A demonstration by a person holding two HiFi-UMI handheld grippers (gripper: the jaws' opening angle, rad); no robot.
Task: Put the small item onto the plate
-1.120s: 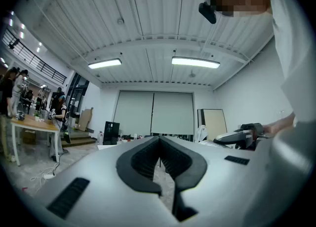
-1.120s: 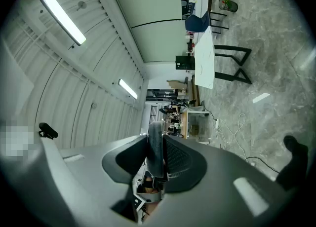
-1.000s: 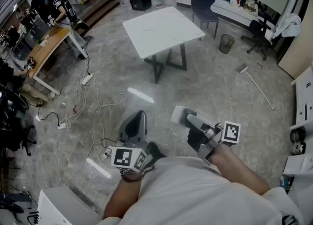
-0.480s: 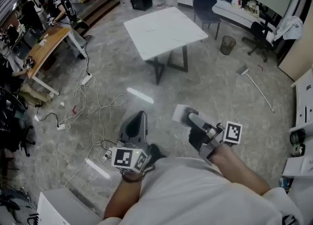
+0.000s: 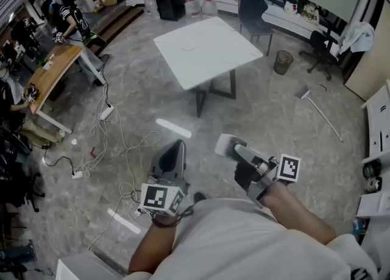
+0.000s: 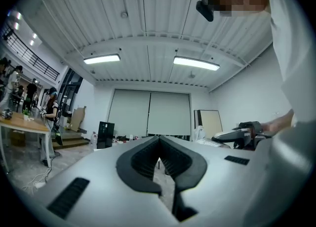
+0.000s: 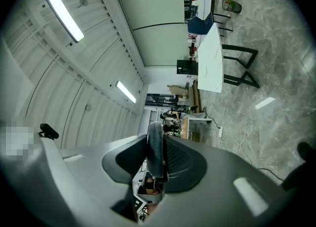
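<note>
Standing on a grey stone floor [image 5: 274, 108] well short of the white table [image 5: 207, 47], the person held both grippers low in front of a light-coloured shirt [image 5: 244, 242]. The left gripper [image 6: 159, 141] had its jaws brought together, the dark pads meeting at their tips with only a sliver of gap lower down and nothing between them. The right gripper [image 7: 158, 133] had its jaws partly apart and pressed on a flat grey piece [image 7: 156, 152], which showed edge-on with a rounded rim in the right gripper view and stuck out pale beyond the jaw tips in the head view. Whether that piece was the plate or the small item could not be told. Both grippers pointed forward and roughly toward the table, the left marker cube [image 5: 159, 198] and right marker cube [image 5: 288, 168] sitting just ahead of the person's wrists. The table top looked nearly bare, with only a faint ring-like mark too weak to identify. Loose cables [image 5: 116, 126] trailed across the floor to the left, near a wooden desk [image 5: 52, 72] where other people were.
</note>
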